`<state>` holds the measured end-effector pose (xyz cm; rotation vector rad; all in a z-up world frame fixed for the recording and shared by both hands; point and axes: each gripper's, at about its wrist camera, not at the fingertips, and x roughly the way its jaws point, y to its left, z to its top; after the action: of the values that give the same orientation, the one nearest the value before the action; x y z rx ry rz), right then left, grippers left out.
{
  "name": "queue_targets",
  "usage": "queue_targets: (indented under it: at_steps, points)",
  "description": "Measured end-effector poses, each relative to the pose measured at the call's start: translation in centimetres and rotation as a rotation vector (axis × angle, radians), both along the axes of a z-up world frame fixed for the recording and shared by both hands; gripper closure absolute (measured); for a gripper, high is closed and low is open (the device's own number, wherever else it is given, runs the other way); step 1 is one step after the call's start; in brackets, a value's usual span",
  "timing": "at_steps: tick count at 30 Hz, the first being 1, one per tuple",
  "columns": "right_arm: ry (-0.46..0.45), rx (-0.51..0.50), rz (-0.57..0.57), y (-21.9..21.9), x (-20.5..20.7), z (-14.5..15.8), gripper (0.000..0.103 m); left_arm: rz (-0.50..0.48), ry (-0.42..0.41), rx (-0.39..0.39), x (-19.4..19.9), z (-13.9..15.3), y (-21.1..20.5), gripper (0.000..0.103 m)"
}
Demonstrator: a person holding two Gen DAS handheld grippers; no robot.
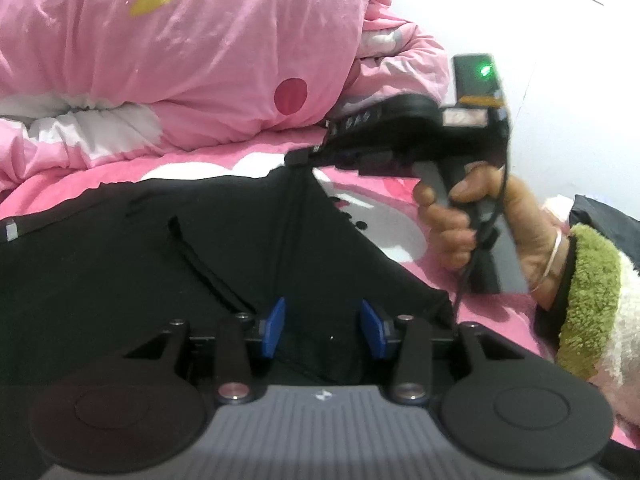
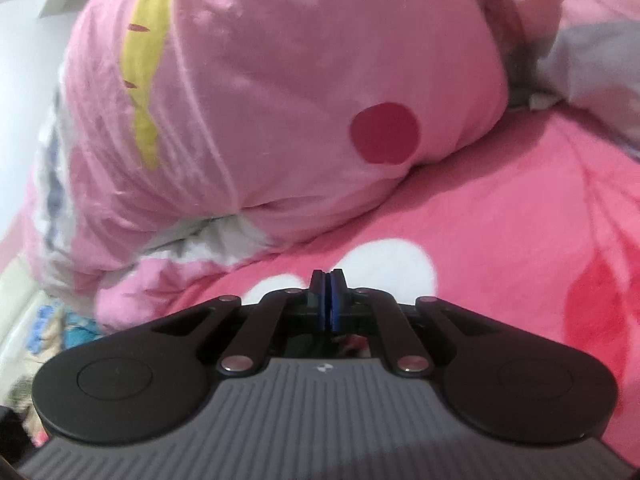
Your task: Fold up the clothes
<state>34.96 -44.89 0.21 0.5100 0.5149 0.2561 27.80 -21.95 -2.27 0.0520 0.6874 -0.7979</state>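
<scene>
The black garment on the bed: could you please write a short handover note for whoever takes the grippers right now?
Left gripper: open, low over the black garment, pads apart and not pinching it.
Right gripper: shut; in the left wrist view its tip looks pinched on the garment's far corner, lifting it.
Garment: spread on the pink bedsheet, in front of the pink quilt.
Done: no finished fold visible.
Left: carry the lifted corner over, then fold and flatten.
</scene>
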Motion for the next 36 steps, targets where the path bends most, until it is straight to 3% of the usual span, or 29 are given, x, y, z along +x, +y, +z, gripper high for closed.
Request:
queue_targets:
  at_steps: [4, 6, 10, 12, 16, 18, 20, 23, 26, 28, 32, 36]
  points:
    - [0.064, -0.030, -0.022, -0.3, 1.4, -1.8, 0.102, -0.005, 0.015, -0.034, 0.1, -0.1, 0.5, 0.057]
    - [0.070, 0.005, -0.021, -0.9, 1.4, -1.9, 0.100, -0.007, 0.038, -0.074, 0.4, -0.2, 1.1, 0.057]
    - [0.026, 0.088, -0.046, -3.0, -1.5, 0.4, 0.097, -0.003, 0.133, -0.198, 1.8, -0.8, 2.8, 0.057]
    - [0.021, 0.084, -0.056, -3.8, -4.2, 2.5, 0.097, 0.003, 0.183, -0.263, 2.5, -1.2, 3.7, 0.057]
    - [0.057, -0.030, 0.019, -2.7, -10.4, 6.2, 0.097, 0.037, 0.263, -0.378, 3.6, -2.0, 5.3, 0.059]
    - [0.093, -0.088, 0.082, -0.4, -12.3, 6.5, 0.097, 0.056, 0.289, -0.413, 3.9, -2.3, 5.9, 0.060]
    - [0.121, -0.190, 0.126, 2.8, -13.2, 5.7, 0.097, 0.072, 0.309, -0.438, 4.3, -2.7, 6.3, 0.064]
    - [0.159, -0.262, 0.167, 6.2, -12.6, 3.3, 0.097, 0.089, 0.337, -0.460, 4.7, -3.2, 6.7, 0.071]
    - [0.214, -0.405, 0.162, 7.6, -12.7, 1.0, 0.098, 0.091, 0.367, -0.493, 5.0, -3.5, 7.2, 0.072]
    - [0.259, -0.403, 0.165, 6.8, -14.3, 0.1, 0.099, 0.088, 0.369, -0.500, 5.1, -3.5, 7.2, 0.072]
    - [0.354, -0.435, 0.130, 6.0, -16.8, 1.4, 0.097, 0.080, 0.364, -0.505, 5.2, -3.4, 7.0, 0.069]
    - [0.258, -0.418, 0.131, 7.3, -14.9, 4.5, 0.097, 0.083, 0.349, -0.497, 5.1, -3.3, 7.0, 0.067]
